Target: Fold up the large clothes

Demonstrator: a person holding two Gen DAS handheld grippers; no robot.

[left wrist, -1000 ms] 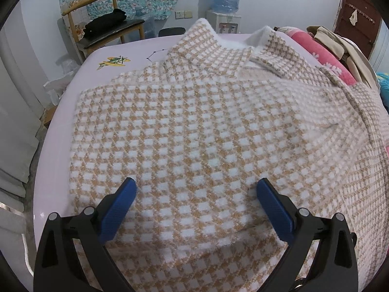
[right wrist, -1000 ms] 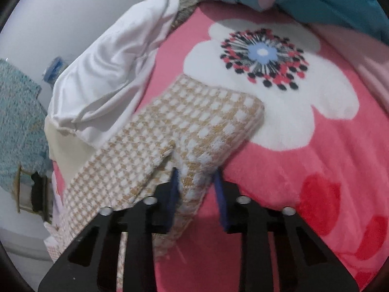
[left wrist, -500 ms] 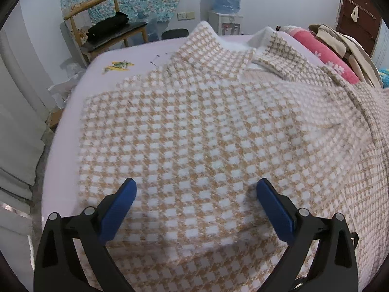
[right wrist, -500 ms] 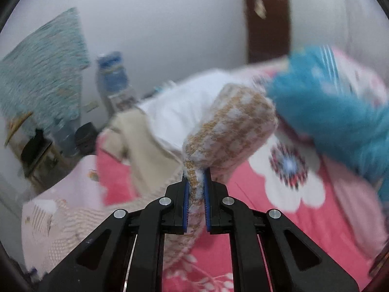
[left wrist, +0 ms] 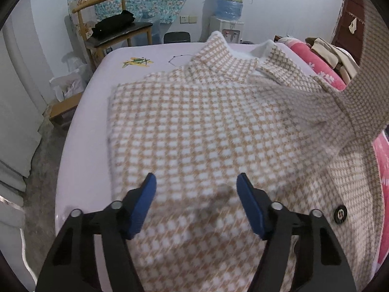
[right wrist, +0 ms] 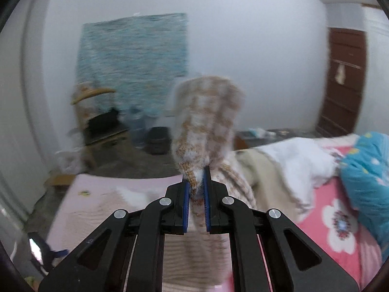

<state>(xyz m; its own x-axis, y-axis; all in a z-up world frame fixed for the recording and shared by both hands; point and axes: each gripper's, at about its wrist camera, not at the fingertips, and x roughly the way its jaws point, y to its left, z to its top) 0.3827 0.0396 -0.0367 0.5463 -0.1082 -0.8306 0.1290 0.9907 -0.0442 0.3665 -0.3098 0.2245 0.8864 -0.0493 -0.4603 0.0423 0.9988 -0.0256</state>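
Note:
A tan-and-white houndstooth coat [left wrist: 206,126] lies spread on the pale pink bed [left wrist: 80,146], collar at the far end. My left gripper [left wrist: 195,178] hovers just above its near part. Its jaws are closing, the blue pads apart and pressing on nothing. The coat's right sleeve [left wrist: 364,85] rises off the bed at the right edge of the left wrist view. My right gripper [right wrist: 196,172] is shut on that sleeve's cuff [right wrist: 206,116], which stands up blurred above the pads, held high over the bed.
A wooden chair [left wrist: 116,31] with a black bag and a water dispenser [left wrist: 229,7] stand beyond the bed. A pink floral blanket [right wrist: 340,223], white cloth [right wrist: 299,160] and a blue bundle [right wrist: 367,170] are piled on the right. A brown door [right wrist: 342,82] is behind them.
My right gripper closed on the sleeve cuff, lifted it off the pink blanket and swung it up toward the bed. My left gripper's jaws narrowed and it drew back a little.

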